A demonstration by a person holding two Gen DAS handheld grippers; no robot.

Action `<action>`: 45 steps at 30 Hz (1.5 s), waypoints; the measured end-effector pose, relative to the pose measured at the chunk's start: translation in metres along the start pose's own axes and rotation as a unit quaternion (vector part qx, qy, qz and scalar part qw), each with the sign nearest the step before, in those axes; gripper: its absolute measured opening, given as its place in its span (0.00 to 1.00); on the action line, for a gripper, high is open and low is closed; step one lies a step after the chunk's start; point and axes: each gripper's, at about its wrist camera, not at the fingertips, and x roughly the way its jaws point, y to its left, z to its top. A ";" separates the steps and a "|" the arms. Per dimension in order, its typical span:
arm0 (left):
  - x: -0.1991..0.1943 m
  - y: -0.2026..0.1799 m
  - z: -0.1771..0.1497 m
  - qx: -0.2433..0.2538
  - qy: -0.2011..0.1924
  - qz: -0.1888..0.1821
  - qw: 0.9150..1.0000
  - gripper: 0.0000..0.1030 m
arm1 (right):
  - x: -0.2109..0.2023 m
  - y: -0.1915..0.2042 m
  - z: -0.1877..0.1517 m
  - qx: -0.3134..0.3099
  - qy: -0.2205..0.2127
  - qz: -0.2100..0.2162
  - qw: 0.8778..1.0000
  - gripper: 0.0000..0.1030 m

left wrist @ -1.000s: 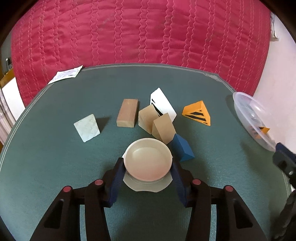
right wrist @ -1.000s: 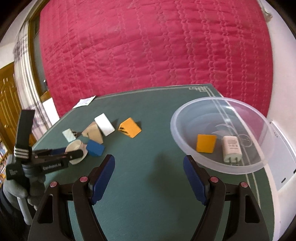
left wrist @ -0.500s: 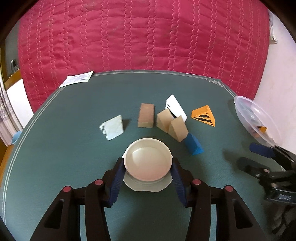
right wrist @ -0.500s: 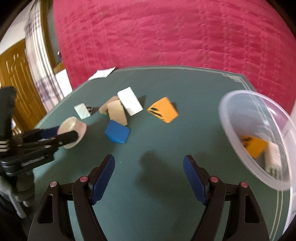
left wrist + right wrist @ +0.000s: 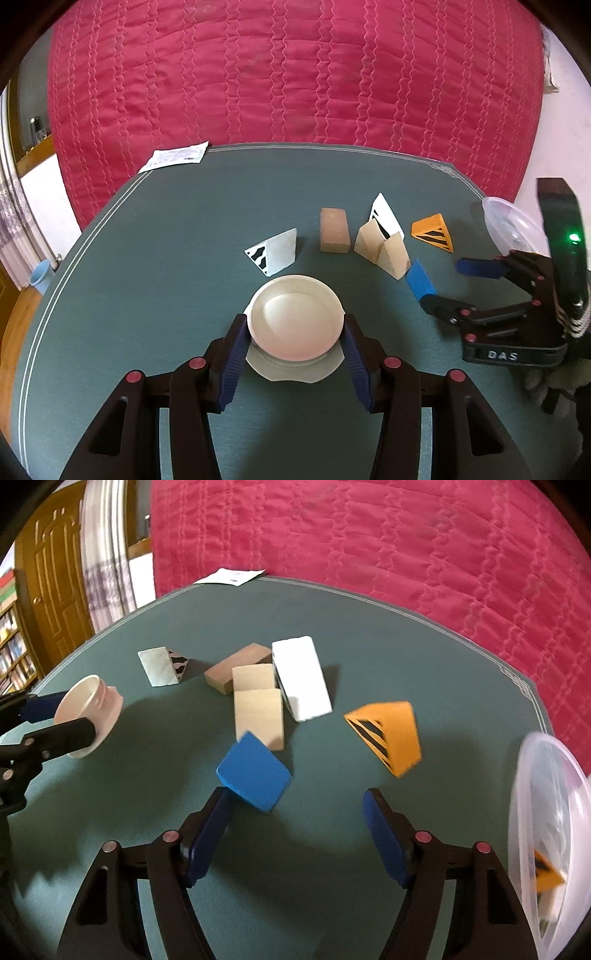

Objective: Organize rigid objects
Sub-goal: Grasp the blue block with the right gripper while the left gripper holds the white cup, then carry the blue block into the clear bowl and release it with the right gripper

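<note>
Clamping a small cream bowl (image 5: 295, 325) between its blue pads, the left gripper (image 5: 294, 345) held it above the green table (image 5: 147, 295), the two fingers pressed against the rim on either side. The right gripper (image 5: 295, 834) had its jaws spread wide with nothing between them; its left pad (image 5: 207, 842) sat just beside a blue block (image 5: 255, 775), touching or nearly touching its near corner. Beyond the blue block lay two pale wooden wedges (image 5: 258, 709), close together, with a white block (image 5: 301, 679) leaning along their right side and a brown block (image 5: 236, 666) behind them. A light grey wedge with black stripes (image 5: 162, 666) lay apart to the left, and an orange striped wedge (image 5: 388, 734) sat apart to the right. At the table's right edge stood a clear plastic bowl (image 5: 532, 812), holding another orange piece (image 5: 548, 877). A white paper slip (image 5: 177, 160) rested at the far rim, against a red quilted cover (image 5: 295, 74).
</note>
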 end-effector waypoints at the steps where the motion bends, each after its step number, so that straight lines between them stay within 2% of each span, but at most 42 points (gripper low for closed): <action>1: 0.000 0.001 0.000 0.000 0.000 0.000 1.000 0.51 | 0.001 0.002 0.002 -0.005 -0.001 -0.001 1.000 0.71; 5: -0.001 0.004 0.000 -0.002 -0.001 0.000 1.000 0.51 | 0.007 0.011 0.011 -0.020 -0.002 -0.001 1.000 0.67; 15: 0.000 0.007 -0.001 -0.007 0.002 0.002 1.000 0.51 | 0.007 0.021 0.014 -0.005 -0.005 0.015 1.000 0.37; 28: 0.002 0.003 -0.004 -0.002 0.005 0.006 1.000 0.51 | -0.020 0.017 -0.009 0.030 -0.025 0.023 0.999 0.37; 35: 0.002 -0.003 -0.007 0.004 0.006 0.008 1.000 0.51 | -0.038 -0.012 -0.024 0.085 -0.043 0.020 0.995 0.37; 45: 0.003 -0.011 -0.009 0.009 0.010 0.007 1.000 0.51 | -0.073 -0.057 -0.037 0.152 -0.085 -0.016 0.985 0.37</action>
